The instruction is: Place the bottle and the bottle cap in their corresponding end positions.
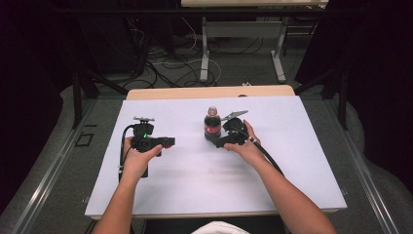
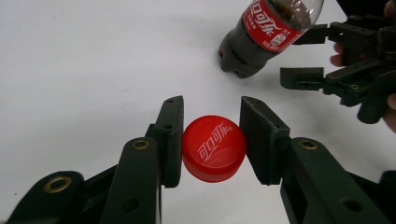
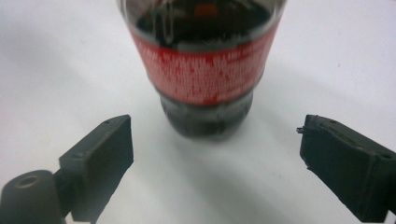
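Nearest the person, the left gripper (image 2: pixel 212 140) clamps a red bottle cap (image 2: pixel 214 148) between its pads, held over the white table sheet (image 1: pixel 195 165). Further across, the right gripper (image 3: pixel 215 154) has its jaws spread wide, either side of the cola bottle (image 1: pixel 212 124) but not touching it. The bottle stands upright near the sheet's middle, apparently uncapped, though its neck is too small to be sure. Beyond the table, cables (image 1: pixel 165 66) sprawl on the floor around a second desk's legs (image 1: pixel 204 48).

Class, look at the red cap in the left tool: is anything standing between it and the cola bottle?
Nothing visible: bare white table lies between the red cap and the cola bottle.
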Tool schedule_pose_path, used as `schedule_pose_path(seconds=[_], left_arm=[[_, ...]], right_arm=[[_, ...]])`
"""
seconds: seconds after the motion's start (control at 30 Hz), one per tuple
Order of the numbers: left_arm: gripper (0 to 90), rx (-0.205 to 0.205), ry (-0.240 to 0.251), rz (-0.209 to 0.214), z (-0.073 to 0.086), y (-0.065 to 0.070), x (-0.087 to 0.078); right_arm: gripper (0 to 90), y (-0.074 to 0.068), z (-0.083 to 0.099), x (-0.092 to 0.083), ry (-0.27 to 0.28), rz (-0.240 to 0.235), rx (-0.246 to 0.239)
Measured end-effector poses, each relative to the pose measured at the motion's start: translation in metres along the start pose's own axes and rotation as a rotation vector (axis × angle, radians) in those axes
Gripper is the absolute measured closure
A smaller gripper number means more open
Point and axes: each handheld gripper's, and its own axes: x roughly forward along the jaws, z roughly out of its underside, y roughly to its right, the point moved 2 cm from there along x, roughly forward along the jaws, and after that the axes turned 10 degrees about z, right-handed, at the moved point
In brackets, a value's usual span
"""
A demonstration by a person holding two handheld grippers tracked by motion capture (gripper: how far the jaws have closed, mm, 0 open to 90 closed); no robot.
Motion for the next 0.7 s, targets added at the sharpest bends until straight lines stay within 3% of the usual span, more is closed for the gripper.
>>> schedule_pose_path(seconds=[0.27,0.33,0.37,0.43,0.47,0.5,0.53,0.6,0.7], left_arm=[[61.6,0.040,-0.039,-0.016,0.005,0.007,0.020],[61.6,0.049,-0.046,-0.016,0.006,0.008,0.025],[61.6,0.056,-0.049,-0.015,0.007,0.009,0.027],[61.6,0.077,-0.055,-0.018,0.009,0.012,0.033],[61.6,0.088,-0.061,-0.015,0.010,0.013,0.036],[61.6,0.099,-0.065,-0.013,0.010,0.014,0.039],[61.6,0.099,-0.071,-0.017,0.012,0.017,0.042],[61.6,0.124,-0.083,-0.011,0.013,0.020,0.049],[61.6,0.164,-0.102,-0.006,0.015,0.025,0.058]], right_arm=[[0.5,0.003,0.018,-0.010,-0.035,0.030,-0.081],[0.0,0.006,0.023,-0.016,-0.087,0.052,-0.117],[0.0,0.005,0.025,-0.016,-0.058,0.059,-0.105],[0.0,0.007,0.030,-0.020,-0.067,0.044,-0.092],[0.0,0.007,0.033,-0.022,-0.088,0.034,-0.079],[0.0,0.009,0.035,-0.025,-0.122,0.025,-0.099],[0.0,0.008,0.037,-0.026,-0.110,0.018,-0.065],[0.0,0.012,0.041,-0.028,-0.088,0.038,-0.095],[0.0,0.011,0.045,-0.034,-0.052,0.000,-0.061]])
